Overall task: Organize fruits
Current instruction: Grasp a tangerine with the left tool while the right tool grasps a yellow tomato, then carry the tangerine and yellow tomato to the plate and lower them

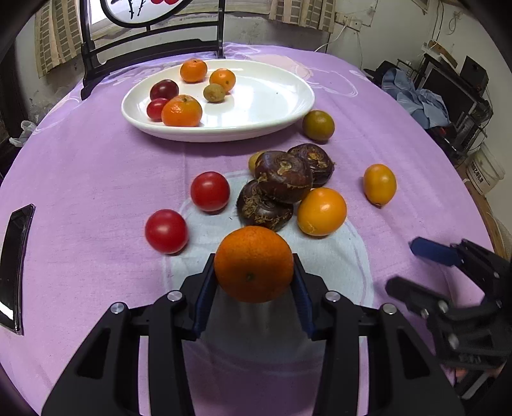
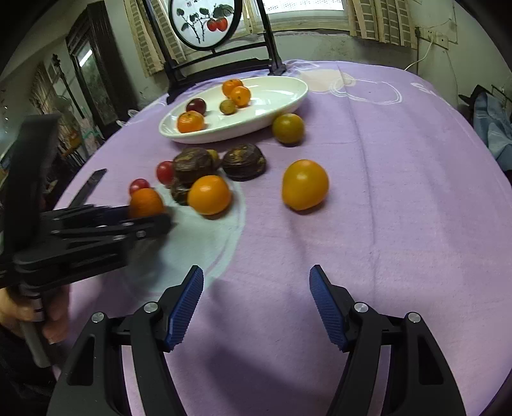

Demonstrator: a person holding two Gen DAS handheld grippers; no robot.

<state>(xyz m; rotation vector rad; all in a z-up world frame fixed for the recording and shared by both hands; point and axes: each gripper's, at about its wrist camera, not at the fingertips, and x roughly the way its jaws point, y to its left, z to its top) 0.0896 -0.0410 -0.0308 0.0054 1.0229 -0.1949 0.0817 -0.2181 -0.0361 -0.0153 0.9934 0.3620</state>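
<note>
My left gripper (image 1: 254, 272) is shut on an orange mandarin (image 1: 253, 264), held just above the purple cloth; it also shows in the right wrist view (image 2: 145, 202). Ahead lie two red tomatoes (image 1: 166, 231), three dark water chestnuts (image 1: 283, 176), and yellow-orange fruits (image 1: 321, 211) (image 1: 379, 184). A white oval plate (image 1: 272, 96) at the back holds mandarins, dark red tomatoes and a small brown fruit. My right gripper (image 2: 256, 304) is open and empty over bare cloth; it shows at the right of the left wrist view (image 1: 412, 268).
A greenish-orange fruit (image 1: 318, 125) lies beside the plate's right rim. A dark phone (image 1: 14, 268) lies at the table's left edge. A black-framed decorative stand (image 2: 204, 22) rises behind the plate. Shelves and clutter stand past the table's right edge.
</note>
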